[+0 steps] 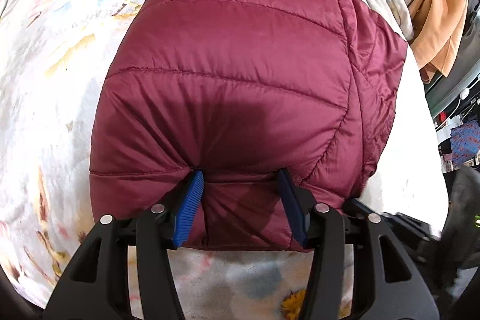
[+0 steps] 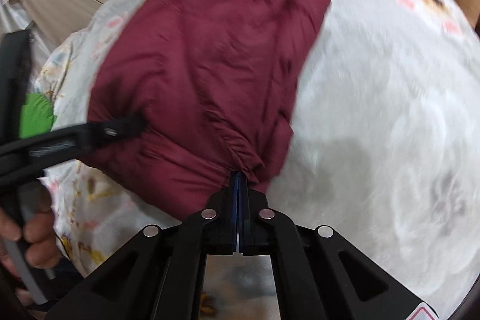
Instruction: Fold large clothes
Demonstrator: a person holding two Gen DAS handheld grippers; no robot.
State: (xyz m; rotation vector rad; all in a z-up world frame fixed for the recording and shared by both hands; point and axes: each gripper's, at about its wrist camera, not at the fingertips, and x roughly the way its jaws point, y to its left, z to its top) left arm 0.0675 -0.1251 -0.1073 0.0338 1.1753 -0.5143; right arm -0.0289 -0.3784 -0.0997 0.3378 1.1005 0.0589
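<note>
Big puffy red jacket [image 1: 234,74] lying on a bed, on top of a white blanket with flowers [image 1: 45,80]. Already folded into a fat bundle, it seems, with one sleeve tucked along the right side.

Left claw [image 1: 240,188] standing wide, its two blue fingers [image 1: 192,200] spread apart and pressed into the near edge of the jacket. A lump of puffy cloth bulging between them, not pinched yet. Jacket stretching straight away from this claw, long way pointing toward the far side of the bed.

Right claw [image 2: 239,182] squeezed tight on a small bunch of red cloth at the near right corner of the jacket [image 2: 204,65]. No gap between its fingers. Cloth wrinkled right at the grip. Picture here a bit blurry.

Left claw also seen from the right side, touching the jacket's left edge. Both claws at the near edge, side by side, the jacket lying ahead of both. Right one already holding; left one close but loose.

Next move probably: close the left claw on the lump, then lift the near edge and carry it forward over the rest. Slippery, puffy cloth, so likely to spring back.

No boxes or baskets to see. Orange cloth [image 1: 441,20] hanging far off on the right.
</note>
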